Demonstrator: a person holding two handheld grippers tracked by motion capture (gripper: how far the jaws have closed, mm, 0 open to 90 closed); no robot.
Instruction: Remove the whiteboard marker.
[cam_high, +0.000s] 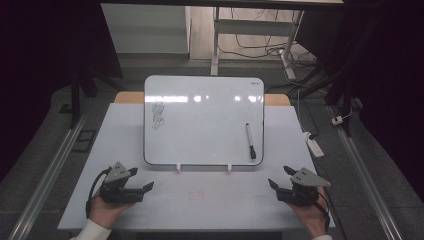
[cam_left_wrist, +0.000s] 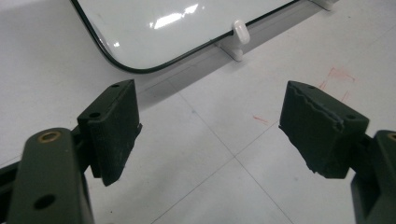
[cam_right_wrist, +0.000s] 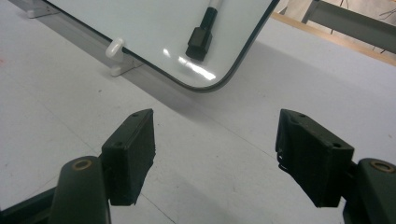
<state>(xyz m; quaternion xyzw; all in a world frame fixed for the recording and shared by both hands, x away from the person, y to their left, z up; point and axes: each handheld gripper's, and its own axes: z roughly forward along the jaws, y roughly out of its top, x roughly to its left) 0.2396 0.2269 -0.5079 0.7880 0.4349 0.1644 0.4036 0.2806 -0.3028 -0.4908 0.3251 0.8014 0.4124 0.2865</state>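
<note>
Your left gripper (cam_high: 142, 179), black with a grey three-cornered plate on top, rests near the front left corner of the pale grey table (cam_high: 200, 200), held in your left hand (cam_high: 102, 210); its jaws stand spread wide with nothing between them, only bare tabletop showing in the gap in the left gripper view (cam_left_wrist: 210, 126). Your right gripper (cam_high: 280, 177), same build, sits near the front right corner in your right hand (cam_high: 312, 215), jaws likewise spread and empty (cam_right_wrist: 215, 144). Both grippers point toward the far edge, well apart from each other. Between them and the far edge stands a white rectangular whiteboard with a thin black rim (cam_high: 204, 120), tilted back, its lower edge seated in two small white plastic clips (cam_high: 178, 167). One clip shows close in the left gripper view (cam_left_wrist: 238, 35), another in the right gripper view (cam_right_wrist: 116, 49). On the board's right side, near its lower right corner, a black-and-white marker pen (cam_high: 250, 141) lies along the board, black cap end lowest (cam_right_wrist: 198, 39). Faint dark scribbles (cam_high: 158, 116) mark the board's upper left area. Neither gripper touches board or pen.
</note>
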